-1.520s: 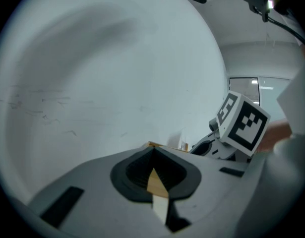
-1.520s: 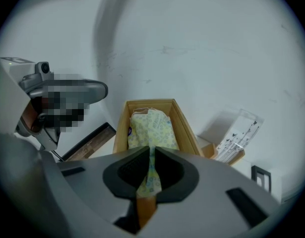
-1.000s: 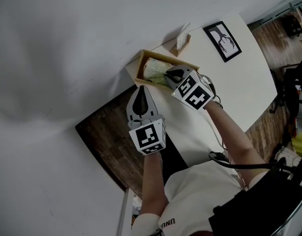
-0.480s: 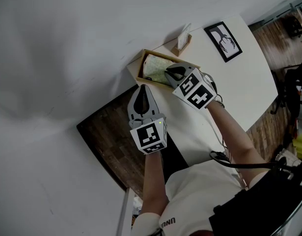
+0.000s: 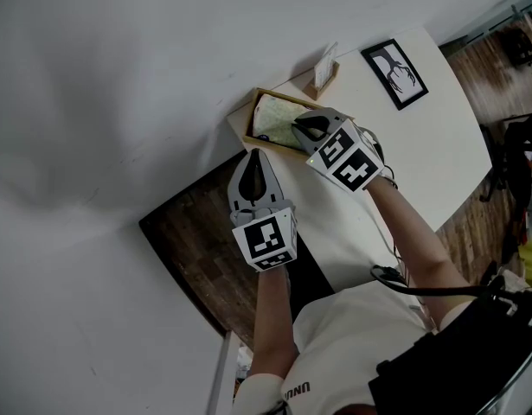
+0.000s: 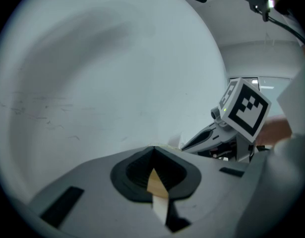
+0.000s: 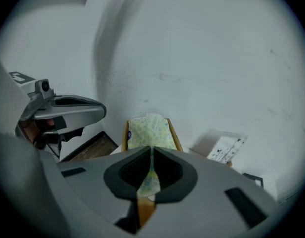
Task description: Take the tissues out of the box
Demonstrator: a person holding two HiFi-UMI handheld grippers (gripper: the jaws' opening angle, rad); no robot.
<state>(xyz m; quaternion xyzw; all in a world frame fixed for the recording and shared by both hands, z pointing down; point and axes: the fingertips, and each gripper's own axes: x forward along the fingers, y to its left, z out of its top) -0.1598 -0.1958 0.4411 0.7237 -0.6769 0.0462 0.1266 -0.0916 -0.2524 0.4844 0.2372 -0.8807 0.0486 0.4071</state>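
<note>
A wooden box (image 5: pixel 246 124) stands at the white table's corner by the wall, and a tissue pack (image 5: pixel 274 118) in a pale green and yellow patterned wrapper lies in it. My right gripper (image 5: pixel 298 129) reaches down into the box, shut on the pack's wrapper. In the right gripper view a fold of that wrapper runs between the closed jaws (image 7: pixel 151 151), with the pack (image 7: pixel 148 129) and a box wall (image 7: pixel 126 134) beyond. My left gripper (image 5: pixel 255 153) is at the box's near end. Its jaws (image 6: pixel 153 150) are shut with a strip of the box's wood (image 6: pixel 156 182) between them.
A small wooden holder with a white card (image 5: pixel 323 69) stands just past the box against the wall. A black-framed picture (image 5: pixel 394 73) lies flat farther along the table (image 5: pixel 421 145). Dark wooden floor (image 5: pixel 196 240) shows below the table's corner. The white wall is close behind the box.
</note>
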